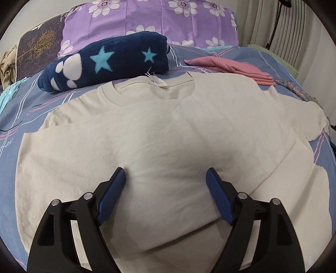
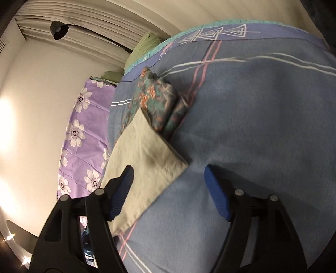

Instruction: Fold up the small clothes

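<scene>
While lying flat on the blue plaid-lined bedsheet (image 1: 25, 105), the cream cotton T-shirt (image 1: 159, 130) is pointing its collar toward the purple flowered pillow (image 1: 151, 19); the left tool (image 1: 166, 178) and right tool (image 2: 169, 175) are gaping empty.

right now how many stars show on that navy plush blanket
2: a larger light blue star near the middle of the navy plush blanket, a smaller one to its right. More may be hidden in the folds.

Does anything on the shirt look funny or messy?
Yes. The cream T-shirt lies flat on the bed, but its neck label is flipped up and sticks out over the collar, with loose threads at its end. Nothing else on it looks wrong.
</scene>
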Action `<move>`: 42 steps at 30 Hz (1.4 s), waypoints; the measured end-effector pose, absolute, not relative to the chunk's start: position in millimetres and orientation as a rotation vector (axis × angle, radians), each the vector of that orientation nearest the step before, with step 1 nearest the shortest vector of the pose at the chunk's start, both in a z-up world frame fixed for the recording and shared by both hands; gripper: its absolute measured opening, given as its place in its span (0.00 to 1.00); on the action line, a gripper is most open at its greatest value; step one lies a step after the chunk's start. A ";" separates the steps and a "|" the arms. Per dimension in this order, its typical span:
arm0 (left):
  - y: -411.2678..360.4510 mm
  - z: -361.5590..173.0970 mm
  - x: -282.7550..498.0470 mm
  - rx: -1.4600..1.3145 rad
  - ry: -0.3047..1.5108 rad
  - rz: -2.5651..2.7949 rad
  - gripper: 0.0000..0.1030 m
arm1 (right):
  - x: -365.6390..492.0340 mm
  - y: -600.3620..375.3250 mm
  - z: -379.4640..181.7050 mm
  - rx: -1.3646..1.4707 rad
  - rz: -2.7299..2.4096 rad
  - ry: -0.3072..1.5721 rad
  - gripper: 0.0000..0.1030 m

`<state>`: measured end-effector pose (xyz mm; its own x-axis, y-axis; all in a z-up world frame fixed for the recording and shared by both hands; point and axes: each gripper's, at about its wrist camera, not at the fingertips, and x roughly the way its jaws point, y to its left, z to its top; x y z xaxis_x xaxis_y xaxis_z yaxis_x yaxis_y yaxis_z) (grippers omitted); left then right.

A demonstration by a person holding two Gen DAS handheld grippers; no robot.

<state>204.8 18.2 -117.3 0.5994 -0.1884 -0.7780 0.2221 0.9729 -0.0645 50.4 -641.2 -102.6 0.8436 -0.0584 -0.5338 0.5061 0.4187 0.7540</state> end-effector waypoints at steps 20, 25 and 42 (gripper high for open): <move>21.1 -115.8 200.9 0.002 0.882 -0.266 0.84 | 160.8 -354.5 41.8 0.685 0.453 0.517 0.09; 26.9 -114.9 200.8 -0.046 0.875 -0.290 0.84 | 191.8 -231.4 2.5 0.549 0.634 0.711 0.05; -12.9 -95.0 208.9 -0.276 0.925 -0.567 0.51 | 150.3 -217.8 -59.8 0.270 0.505 0.886 0.05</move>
